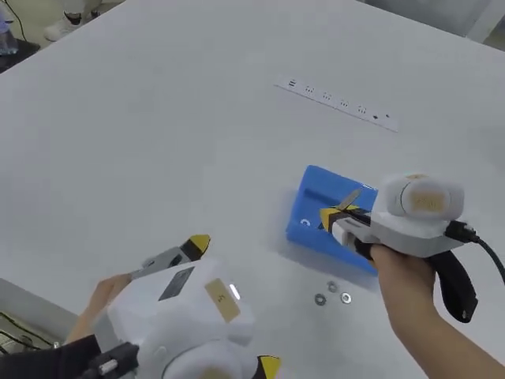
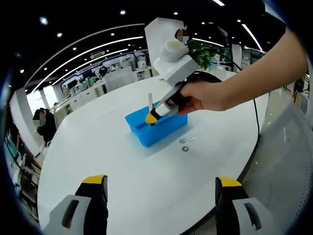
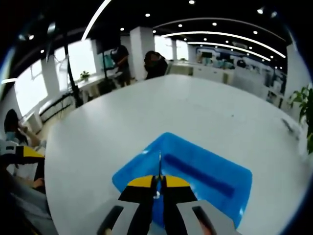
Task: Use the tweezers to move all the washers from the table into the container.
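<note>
A blue container (image 1: 316,193) sits on the white table, with one washer (image 1: 305,223) inside near its left wall. Three washers (image 1: 331,294) lie on the table just in front of it, also seen as washers (image 2: 186,143) in the left gripper view. My right gripper (image 1: 341,218) hovers over the container, shut on the tweezers (image 1: 353,197), whose thin tip points out over the blue container (image 3: 210,171). From its own view, the right gripper (image 3: 158,185) clamps the tweezers (image 3: 159,164). My left gripper (image 1: 233,304) is low at the near left, open and holding nothing.
A white power strip (image 1: 339,103) lies on the far side of the table (image 1: 158,134). The table edge runs along the near left. People stand in the room beyond the table.
</note>
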The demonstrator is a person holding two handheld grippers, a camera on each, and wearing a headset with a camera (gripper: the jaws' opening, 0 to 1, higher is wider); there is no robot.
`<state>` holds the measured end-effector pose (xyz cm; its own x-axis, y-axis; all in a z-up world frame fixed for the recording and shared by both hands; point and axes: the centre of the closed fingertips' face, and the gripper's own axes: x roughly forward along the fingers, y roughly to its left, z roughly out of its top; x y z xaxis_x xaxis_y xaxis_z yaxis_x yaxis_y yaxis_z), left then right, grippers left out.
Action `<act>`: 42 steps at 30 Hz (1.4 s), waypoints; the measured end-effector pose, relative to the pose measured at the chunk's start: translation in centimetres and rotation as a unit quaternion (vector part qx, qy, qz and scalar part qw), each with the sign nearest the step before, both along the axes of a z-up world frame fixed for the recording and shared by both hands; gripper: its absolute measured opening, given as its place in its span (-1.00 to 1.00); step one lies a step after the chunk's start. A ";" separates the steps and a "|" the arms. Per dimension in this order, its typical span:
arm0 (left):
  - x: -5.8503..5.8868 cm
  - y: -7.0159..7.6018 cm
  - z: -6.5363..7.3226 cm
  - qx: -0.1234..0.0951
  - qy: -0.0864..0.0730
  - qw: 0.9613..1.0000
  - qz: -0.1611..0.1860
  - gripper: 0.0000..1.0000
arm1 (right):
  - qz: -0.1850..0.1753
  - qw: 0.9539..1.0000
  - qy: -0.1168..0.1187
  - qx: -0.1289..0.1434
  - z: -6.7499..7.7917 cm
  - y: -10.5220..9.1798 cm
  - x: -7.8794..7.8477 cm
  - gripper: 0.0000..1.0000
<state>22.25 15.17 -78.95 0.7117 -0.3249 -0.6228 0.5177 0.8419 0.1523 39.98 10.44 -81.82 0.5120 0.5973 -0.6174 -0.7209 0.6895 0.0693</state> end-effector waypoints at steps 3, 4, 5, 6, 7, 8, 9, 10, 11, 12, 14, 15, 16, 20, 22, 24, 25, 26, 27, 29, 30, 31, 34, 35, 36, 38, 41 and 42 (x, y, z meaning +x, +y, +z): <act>0.0 0.0 0.0 0.000 0.001 1.000 0.000 0.86 | 0.002 1.000 -0.003 -0.005 -0.1 0.0 0.0 -0.95; 0.0 0.0 0.0 0.000 0.000 1.000 0.000 0.86 | 0.002 1.000 -0.007 -0.007 -0.1 0.0 -0.1 -0.95; 0.0 0.0 0.0 0.001 0.000 1.000 -0.001 0.86 | 0.003 1.000 -0.013 -0.007 -0.2 -0.1 -0.1 -0.95; 0.0 0.0 0.0 0.002 0.000 1.000 -0.002 0.86 | 0.002 1.000 -0.014 -0.006 -0.2 -0.1 0.0 -0.95; -0.1 0.0 0.0 0.002 0.000 1.000 -0.002 0.86 | -0.001 1.000 -0.012 -0.004 -0.1 -0.1 -0.3 -0.95; -0.1 0.0 0.0 0.002 0.000 1.000 -0.002 0.86 | -0.004 1.000 -0.009 -0.004 -0.1 -0.1 -0.3 -0.94; 0.0 0.0 0.0 0.002 -0.001 1.000 -0.002 0.86 | -0.014 1.000 -0.001 -0.005 0.0 -0.3 -0.2 -0.94; 0.0 0.0 0.0 0.002 -0.002 1.000 -0.002 0.86 | -0.014 1.000 0.000 -0.005 0.0 -0.2 -0.2 -0.93; 0.0 0.0 0.0 0.002 -0.002 1.000 -0.002 0.86 | -0.014 1.000 0.000 -0.006 0.1 -0.2 -0.3 -0.93; 0.0 0.0 0.0 0.002 -0.002 1.000 -0.002 0.86 | -0.016 1.000 0.001 -0.008 0.2 -0.2 -0.3 -0.92; 0.0 0.0 0.0 0.003 -0.003 1.000 -0.002 0.86 | -0.015 1.000 -0.003 -0.006 0.5 -0.3 -0.4 -0.92; 0.0 0.0 0.0 0.003 -0.003 1.000 -0.002 0.85 | -0.016 1.000 -0.004 -0.003 1.0 -0.3 -0.4 -0.92; 0.0 0.0 0.0 0.005 -0.002 1.000 -0.002 0.85 | -0.018 1.000 -0.006 0.000 1.3 -0.4 -0.4 -0.92; 0.0 0.1 0.1 0.006 -0.006 1.000 -0.001 0.85 | -0.020 0.999 -0.017 0.019 3.2 -0.4 -0.8 -0.92; 0.0 0.1 0.1 0.006 -0.006 1.000 -0.001 0.85 | -0.020 0.999 -0.022 0.030 4.2 -0.6 -1.1 -0.92; 0.0 0.1 0.2 0.005 -0.009 1.000 0.000 0.86 | -0.020 0.999 -0.027 0.038 5.2 -0.7 -1.4 -0.92; 0.0 0.1 0.3 0.005 -0.009 1.000 0.000 0.86 | -0.019 0.999 -0.030 0.040 5.5 -1.0 -1.6 -0.92; 0.0 0.2 0.3 0.005 -0.010 1.000 0.001 0.86 | -0.017 0.998 -0.033 0.044 5.8 -1.1 -1.8 -0.92; 0.0 0.2 0.3 0.005 -0.010 1.000 0.001 0.86 | -0.016 0.998 -0.037 0.049 6.4 -1.3 -2.3 -0.92; 0.0 0.1 0.3 0.004 -0.010 1.000 0.000 0.86 | -0.017 0.998 -0.041 0.054 7.0 -1.7 -2.9 -0.92; 0.0 0.1 0.3 0.005 -0.011 1.000 0.000 0.86 | -0.019 0.997 -0.042 0.057 7.2 -1.9 -3.2 -0.92; 0.0 0.2 0.3 0.006 -0.011 1.000 0.000 0.86 | -0.020 0.997 -0.042 0.059 7.6 -2.1 -3.7 -0.92; 0.0 0.1 0.3 0.006 -0.011 1.000 -0.002 0.86 | -0.023 0.997 -0.044 0.064 7.9 -2.6 -5.0 -0.92; 0.0 0.1 0.3 0.007 -0.012 1.000 -0.003 0.86 | -0.024 0.997 -0.043 0.064 7.9 -2.7 -5.5 -0.92; 0.0 0.1 0.3 0.007 -0.011 1.000 -0.003 0.86 | -0.024 0.997 -0.042 0.063 7.8 -2.8 -5.9 -0.92; 0.0 0.1 0.3 0.008 -0.011 1.000 -0.004 0.85 | -0.026 0.997 -0.039 0.063 7.3 -3.0 -6.6 -0.92; 0.0 0.1 0.3 0.007 -0.010 1.000 -0.003 0.85 | -0.025 0.998 -0.023 0.057 5.7 -3.4 -7.4 -0.92; 0.0 0.1 0.3 0.008 -0.009 1.000 -0.004 0.85 | -0.027 0.998 -0.018 0.053 5.1 -3.5 -7.7 -0.92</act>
<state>22.23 15.27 -78.70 0.7211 -0.3202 -0.6144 0.5205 0.8357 0.1753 32.32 6.94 -76.71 0.5657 0.6301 -0.5319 -0.6868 0.7170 0.1189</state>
